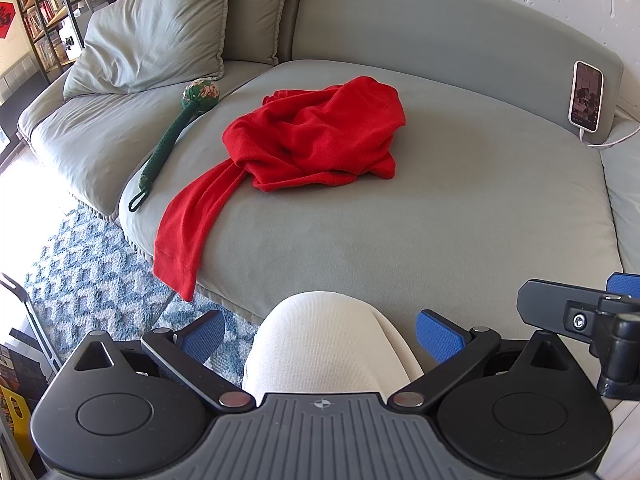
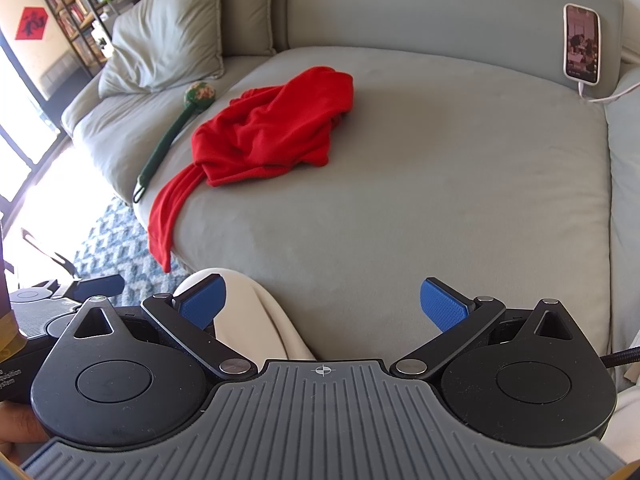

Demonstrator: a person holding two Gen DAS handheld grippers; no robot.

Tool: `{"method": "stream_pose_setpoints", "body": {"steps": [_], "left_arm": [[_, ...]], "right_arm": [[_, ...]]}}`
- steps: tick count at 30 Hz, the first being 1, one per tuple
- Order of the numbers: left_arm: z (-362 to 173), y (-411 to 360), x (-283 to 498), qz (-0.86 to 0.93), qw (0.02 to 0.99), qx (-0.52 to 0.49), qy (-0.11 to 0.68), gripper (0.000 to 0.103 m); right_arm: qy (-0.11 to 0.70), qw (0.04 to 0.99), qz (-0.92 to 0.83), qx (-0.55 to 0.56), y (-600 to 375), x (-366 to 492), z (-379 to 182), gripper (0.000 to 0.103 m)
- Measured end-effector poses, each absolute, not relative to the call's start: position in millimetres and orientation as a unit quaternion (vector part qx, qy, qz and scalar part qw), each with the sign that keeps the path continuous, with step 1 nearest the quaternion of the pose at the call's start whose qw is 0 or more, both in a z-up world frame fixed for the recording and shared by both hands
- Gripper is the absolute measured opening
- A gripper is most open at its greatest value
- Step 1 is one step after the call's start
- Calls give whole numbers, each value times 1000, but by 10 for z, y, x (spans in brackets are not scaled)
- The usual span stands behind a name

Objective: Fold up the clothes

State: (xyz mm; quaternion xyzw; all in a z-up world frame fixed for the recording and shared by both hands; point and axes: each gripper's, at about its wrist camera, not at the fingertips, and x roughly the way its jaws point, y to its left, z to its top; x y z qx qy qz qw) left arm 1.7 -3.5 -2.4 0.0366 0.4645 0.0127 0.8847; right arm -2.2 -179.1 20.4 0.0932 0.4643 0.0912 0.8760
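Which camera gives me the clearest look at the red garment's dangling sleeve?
The left wrist view: the red garment sits nearer centre, and its sleeve shows full length over the cushion edge. The right wrist view shows it smaller, further left.

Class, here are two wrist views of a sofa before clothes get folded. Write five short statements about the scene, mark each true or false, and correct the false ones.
1. The red garment lies neatly folded. False: it is a crumpled heap, with one part trailing over the sofa cushion edge.
2. Both the left hand-held gripper and the right hand-held gripper are open and hold nothing. True.
3. A phone leans against the sofa back, with a cable attached. True.
4. The green mallet-like object lies on top of the garment. False: it lies beside it, apart.
5. The floor shows a plain red rug. False: the rug is blue and white patterned.
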Motion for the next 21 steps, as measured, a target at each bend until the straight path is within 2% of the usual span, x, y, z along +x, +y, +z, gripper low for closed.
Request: {"method": "stream_pose_setpoints", "body": {"steps": [8,12,21], "left_arm": [[-67,123,208,29,890,32,454,102],[-146,297,521,49,894,23,444,98],[-509,631,1256,58,882,-68,462,91]], "right_arm": [[454,880,77,113,-1879,41,172,103],[443,886,68,121,-1926,150,166,103],[428,894,74,108,-1955,515,6,103]]}}
